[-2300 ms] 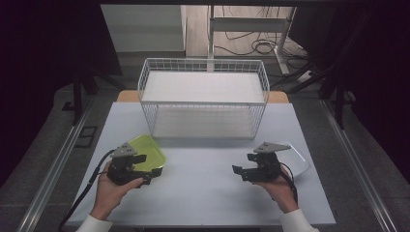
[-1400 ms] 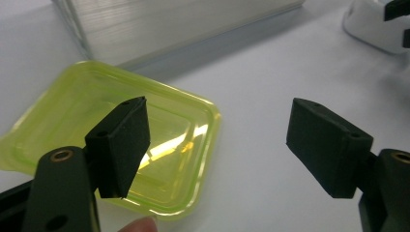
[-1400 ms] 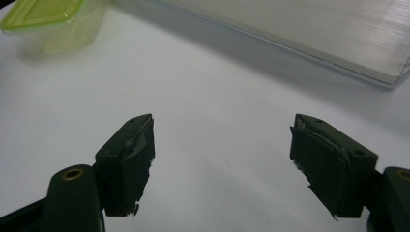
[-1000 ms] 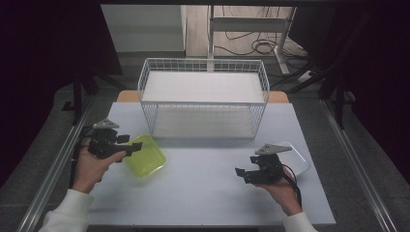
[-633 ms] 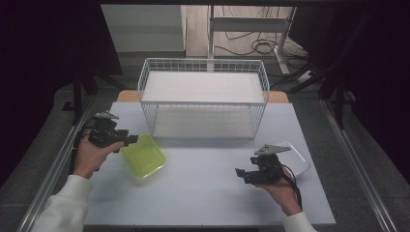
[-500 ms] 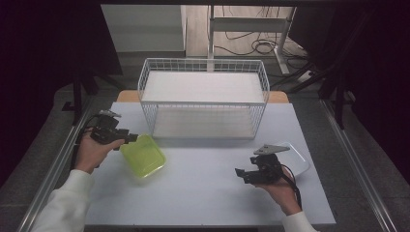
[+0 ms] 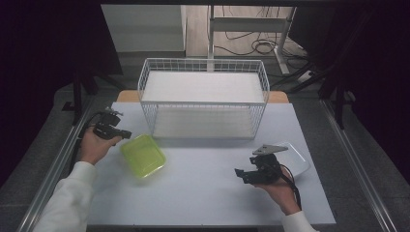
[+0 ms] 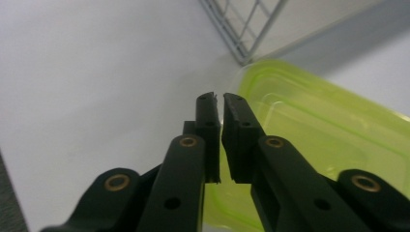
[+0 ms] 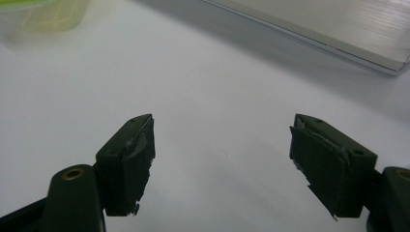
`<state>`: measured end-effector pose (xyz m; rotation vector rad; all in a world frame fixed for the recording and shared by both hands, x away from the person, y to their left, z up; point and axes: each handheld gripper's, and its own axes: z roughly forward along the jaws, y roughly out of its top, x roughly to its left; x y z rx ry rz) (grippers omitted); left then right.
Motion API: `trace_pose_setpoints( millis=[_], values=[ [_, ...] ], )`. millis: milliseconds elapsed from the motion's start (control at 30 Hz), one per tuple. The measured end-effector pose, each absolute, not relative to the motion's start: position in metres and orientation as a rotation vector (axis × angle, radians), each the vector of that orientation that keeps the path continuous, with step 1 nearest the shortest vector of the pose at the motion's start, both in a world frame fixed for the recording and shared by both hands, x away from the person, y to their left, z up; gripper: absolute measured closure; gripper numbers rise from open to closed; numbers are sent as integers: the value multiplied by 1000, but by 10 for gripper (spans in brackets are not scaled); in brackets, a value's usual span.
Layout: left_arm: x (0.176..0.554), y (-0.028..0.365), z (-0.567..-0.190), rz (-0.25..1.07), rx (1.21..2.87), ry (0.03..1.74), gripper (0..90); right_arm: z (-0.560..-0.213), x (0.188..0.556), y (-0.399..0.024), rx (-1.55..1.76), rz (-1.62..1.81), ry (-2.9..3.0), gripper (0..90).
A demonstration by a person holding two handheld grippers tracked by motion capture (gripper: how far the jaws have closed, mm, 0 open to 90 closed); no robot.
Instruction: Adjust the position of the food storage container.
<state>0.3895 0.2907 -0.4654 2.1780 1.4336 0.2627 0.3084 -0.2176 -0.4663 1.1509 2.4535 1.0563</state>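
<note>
A lime-green plastic container [image 7: 143, 155] lies flat on the white table, left of centre. My left gripper [image 7: 126, 134] sits at its far-left corner, pointing right. In the left gripper view the jaws [image 8: 217, 99] have just been closing and now stand shut, pads almost touching, with nothing visible between them; the container [image 8: 314, 125] lies just beyond and beneath them. My right gripper [image 7: 240, 175] rests at the front right, open, its jaws [image 9: 222, 145] wide apart over bare table. The container's corner [image 9: 43, 14] shows far off in that view.
A white wire basket [image 7: 203, 104] stands at the back middle, its near corner [image 8: 241, 24] close to the left jaws. A white tray [image 7: 297, 159] lies behind the right hand. Bare table stretches between container and right gripper.
The left hand shifted toward the far side beside the container's corner, and its jaws closed. The container and the right hand stayed put.
</note>
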Motion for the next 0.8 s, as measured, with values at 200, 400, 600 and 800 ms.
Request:
trace_pose_setpoints(
  millis=[200,400,600,800],
  values=[
    [399,295,-476,251,2222,1463,900,-467,309,-219,1164,1051,2449,244],
    [400,296,-484,223,2240,1463,900,-468,310,-220,1176,1034,2437,243],
    [396,296,-482,209,2240,1463,900,-469,311,-220,1176,1028,2439,243],
    [391,296,-482,168,2257,1447,900,-469,310,-219,1175,1025,2443,243]
  ],
)
